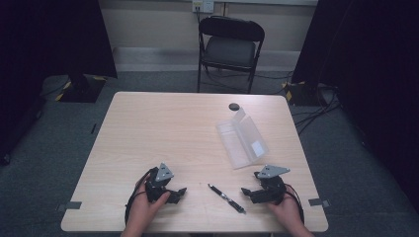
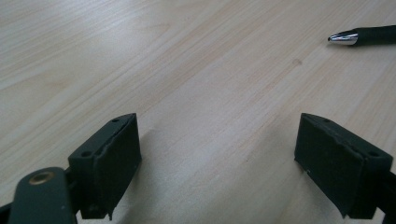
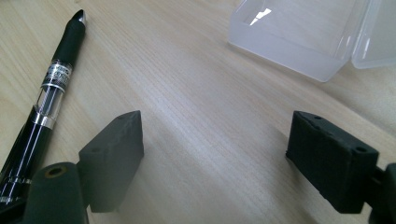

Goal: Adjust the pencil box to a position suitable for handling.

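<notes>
Nearest us, at the table's [image 1: 148, 128] front edge, we hold both grippers low over the wood with a pen [image 1: 226, 198] lying between them. Our right gripper [image 1: 253, 192] has its jaws spread wide with nothing but bare table between them; in the right gripper view [image 3: 215, 154] the pen [image 3: 46, 98] lies just outside the left jaw, beside it rather than in the gap. Our left gripper [image 1: 177, 193] is also wide and empty, and in the left gripper view [image 2: 219, 158] we catch just the pen's silver tip [image 2: 343, 38] up at the far right, clearly apart from the jaws.

So the pen is closer to our right gripper, just beside it on the side facing the left hand. Its long axis runs on a diagonal, the tip end farther from us and toward the table's middle, the other end nearer us and toward the right gripper. In the right gripper view that axis runs nearly along the jaws' own direction, so we judge a sideways shift toward the pen would put the barrel in the gap, with the pads closing across it.

Farther out, beyond the right gripper, the clear case [image 1: 242, 138] lies open, its tray [image 3: 299, 35] empty as far as we can tell. A small dark disc [image 1: 233, 106] lies past it near the far edge.
</notes>
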Tool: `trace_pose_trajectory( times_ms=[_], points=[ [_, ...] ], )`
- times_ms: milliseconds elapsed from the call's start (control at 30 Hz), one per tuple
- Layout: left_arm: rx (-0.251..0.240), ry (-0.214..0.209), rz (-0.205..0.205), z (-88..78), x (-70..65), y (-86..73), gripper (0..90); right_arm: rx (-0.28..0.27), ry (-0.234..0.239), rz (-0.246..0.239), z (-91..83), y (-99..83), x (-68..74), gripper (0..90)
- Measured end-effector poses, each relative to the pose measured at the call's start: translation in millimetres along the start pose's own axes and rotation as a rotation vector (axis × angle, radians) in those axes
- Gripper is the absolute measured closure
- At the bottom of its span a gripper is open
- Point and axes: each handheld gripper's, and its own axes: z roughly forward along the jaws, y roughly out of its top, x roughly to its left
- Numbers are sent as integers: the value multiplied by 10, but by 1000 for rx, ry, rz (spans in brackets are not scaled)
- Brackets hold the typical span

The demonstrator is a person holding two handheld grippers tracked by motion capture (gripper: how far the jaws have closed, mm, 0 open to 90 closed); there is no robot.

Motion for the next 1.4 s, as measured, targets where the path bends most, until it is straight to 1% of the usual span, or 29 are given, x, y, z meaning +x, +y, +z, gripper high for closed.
trace_pose_trajectory(
  times_ms=[233,333,400,467,500,567,700,733,900,1000,1067,1133,1200,1233,1300,1333,1367,1400],
  points=[
    [0,0,-1,0,0,0,139,3,-7,8,9,12,8,177],
    [1,-1,0,-1,1,1,139,26,-21,18,17,54,14,202],
    [1,0,0,0,0,0,139,29,-24,10,34,102,11,221],
    [0,0,0,0,0,0,139,14,-19,15,35,146,0,224],
    [0,0,0,0,0,0,139,6,-8,14,39,173,-3,225],
    [0,0,0,0,0,0,139,0,-12,11,44,234,-3,231],
    [0,0,0,0,0,0,139,-11,-5,33,104,365,-16,242],
    [0,0,0,0,0,0,139,-10,-2,28,126,392,-20,243],
    [0,1,-1,-1,-2,0,139,-12,-6,26,185,478,-36,249],
    [0,1,-1,-1,-2,0,139,-8,-6,41,217,562,-66,261],
    [0,1,-1,-1,-2,0,139,-11,-21,33,235,607,-77,269],
    [0,1,-1,-1,-2,0,139,-11,-25,34,264,648,-91,283],
    [0,2,-1,-1,-2,0,139,-6,-17,45,303,683,-110,319],
    [0,2,-1,-1,-2,0,139,-6,-17,45,303,683,-110,319],
    [1,2,-1,-1,-2,0,139,-3,-17,66,368,716,-125,393],
    [3,1,0,-4,-3,0,140,1,-6,70,394,723,-132,423],
    [3,1,-1,-3,-4,-1,140,-1,0,80,415,730,-131,429],
    [3,1,0,-4,-3,0,140,-3,-10,83,436,738,-127,443]
  ],
)
